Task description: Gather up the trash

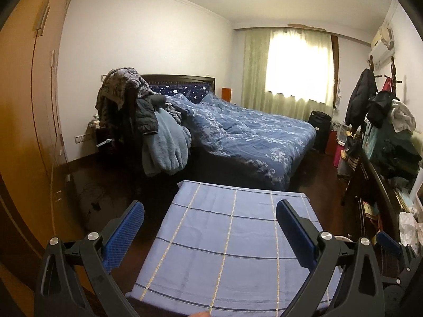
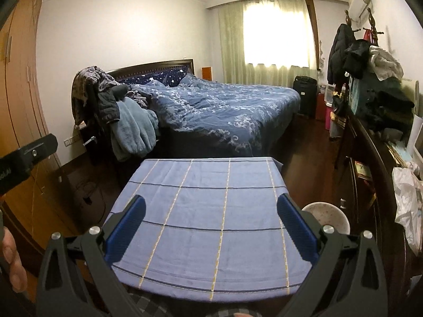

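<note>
**Both grippers spread over checked cloth, no trash in plain sight**

Left wrist: left gripper (image 1: pixel 210 218) wide apart, empty, ribbed blue pads (image 1: pixel 124 233), above flat blue checked tablecloth (image 1: pixel 224 240). Rumpled quilted bed (image 1: pixel 246 137) beyond; crinkled white plastic bag (image 1: pixel 408 227) cut off at right edge.

Right wrist: right gripper (image 2: pixel 211 212) spread, empty, over same cloth. Round speckled stool (image 2: pixel 329 215) partly hidden behind right finger. Trash not identifiable.

1. In front of you stands a small table (image 2: pixel 201 211) covered by a blue checked cloth (image 1: pixel 227 240), nothing lying on it.
2. Beyond it, the bed (image 2: pixel 224 113) carries a rumpled blue duvet (image 1: pixel 246 132) and heaped clothes (image 1: pixel 148 111) at its near corner.
</note>
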A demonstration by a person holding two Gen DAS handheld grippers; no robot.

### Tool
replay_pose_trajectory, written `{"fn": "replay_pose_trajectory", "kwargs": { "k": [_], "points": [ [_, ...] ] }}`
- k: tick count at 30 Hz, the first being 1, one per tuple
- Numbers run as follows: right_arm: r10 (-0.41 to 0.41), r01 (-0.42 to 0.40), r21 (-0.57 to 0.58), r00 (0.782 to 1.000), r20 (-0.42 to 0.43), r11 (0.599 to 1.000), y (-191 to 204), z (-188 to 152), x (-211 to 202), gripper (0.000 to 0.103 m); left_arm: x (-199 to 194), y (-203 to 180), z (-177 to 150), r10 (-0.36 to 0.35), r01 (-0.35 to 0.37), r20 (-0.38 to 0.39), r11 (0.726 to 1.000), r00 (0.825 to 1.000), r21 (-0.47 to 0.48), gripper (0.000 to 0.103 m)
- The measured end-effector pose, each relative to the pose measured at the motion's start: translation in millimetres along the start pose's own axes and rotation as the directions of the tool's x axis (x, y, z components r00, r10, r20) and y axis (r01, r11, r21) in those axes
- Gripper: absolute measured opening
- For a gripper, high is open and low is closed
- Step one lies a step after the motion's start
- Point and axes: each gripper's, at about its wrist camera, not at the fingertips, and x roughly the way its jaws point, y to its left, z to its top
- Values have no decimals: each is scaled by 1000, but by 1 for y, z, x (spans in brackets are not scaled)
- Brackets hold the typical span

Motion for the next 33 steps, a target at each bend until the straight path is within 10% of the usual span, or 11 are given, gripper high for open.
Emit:
{"fn": "replay_pose_trajectory", "kwargs": {
  "k": [33],
  "points": [
    [6,-6,-9,1000,-26,1000,8,-12,5,100,-6,1,-8,-8,8,7,1000,1000,-12,99]
  ]
}}
